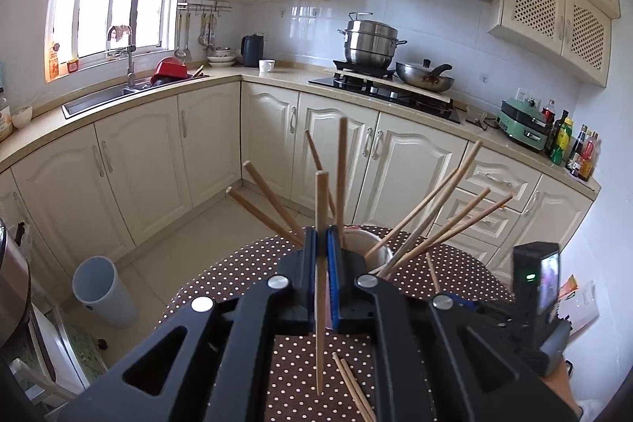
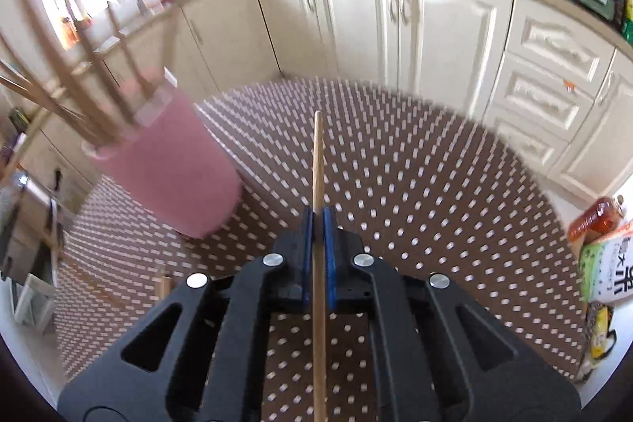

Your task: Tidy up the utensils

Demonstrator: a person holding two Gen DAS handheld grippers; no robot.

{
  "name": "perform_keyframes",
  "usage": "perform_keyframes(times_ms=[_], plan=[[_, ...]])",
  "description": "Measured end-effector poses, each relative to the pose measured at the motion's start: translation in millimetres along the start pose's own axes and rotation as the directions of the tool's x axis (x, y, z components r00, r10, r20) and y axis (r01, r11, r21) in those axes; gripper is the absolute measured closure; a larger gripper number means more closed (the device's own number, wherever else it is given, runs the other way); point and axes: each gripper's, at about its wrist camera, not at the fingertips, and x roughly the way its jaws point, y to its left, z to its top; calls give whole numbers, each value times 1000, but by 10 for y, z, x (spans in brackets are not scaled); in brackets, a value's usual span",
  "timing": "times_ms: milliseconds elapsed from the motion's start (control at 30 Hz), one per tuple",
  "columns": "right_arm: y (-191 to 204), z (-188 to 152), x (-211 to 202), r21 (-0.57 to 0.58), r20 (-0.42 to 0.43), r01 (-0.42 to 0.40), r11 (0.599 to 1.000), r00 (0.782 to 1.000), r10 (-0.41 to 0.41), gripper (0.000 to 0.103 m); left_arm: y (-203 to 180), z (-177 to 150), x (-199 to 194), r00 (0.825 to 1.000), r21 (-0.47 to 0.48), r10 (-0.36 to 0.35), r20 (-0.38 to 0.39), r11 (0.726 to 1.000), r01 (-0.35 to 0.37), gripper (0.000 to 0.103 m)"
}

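My left gripper (image 1: 321, 236) is shut on a wooden chopstick (image 1: 321, 224) that stands nearly upright between its blue pads. Just behind it is a pink holder cup (image 1: 374, 248) with several chopsticks (image 1: 431, 208) fanning out of it. Two loose chopsticks (image 1: 352, 382) lie on the polka-dot table (image 1: 245, 263) below the gripper. My right gripper (image 2: 318, 216) is shut on another wooden chopstick (image 2: 317, 161), held above the table (image 2: 415, 184). The pink holder (image 2: 178, 169) with its chopsticks (image 2: 79, 89) is to the right gripper's left; this view is motion-blurred.
A black camera device (image 1: 538, 279) stands on the table's right side. A grey bin (image 1: 103, 287) is on the floor to the left. A bottle (image 2: 597, 220) and a green packet (image 2: 609, 271) sit at the table's right edge. Kitchen cabinets (image 1: 316, 129) run behind.
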Motion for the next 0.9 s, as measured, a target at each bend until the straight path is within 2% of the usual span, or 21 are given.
perform_keyframes(times_ms=[100,233,367,500,633,900], plan=[[16,71,-423,4,107,-48,999,993,47,97,-67,31,-72,1000,3,-21,13,1000,20,97],[95,127,-929,-18,241,-103,994,965,105,97,-173,87,-140,998,2,-53,25,999,53,97],[196,202,-1343,-62,367,-156,986,915,168,97,-269,144,-189,996,2,-81,37,997,81,97],[399,214,-1703,-125,476,-179,976,852,217,97,-331,213,-248,993,1,-105,57,995,105,97],[566,247,-1852,-172,542,-193,966,800,256,97,-381,297,-301,989,-1,-123,88,992,123,97],[812,346,-1740,-241,586,-212,947,746,316,97,-386,497,-288,982,-19,-124,145,992,128,97]])
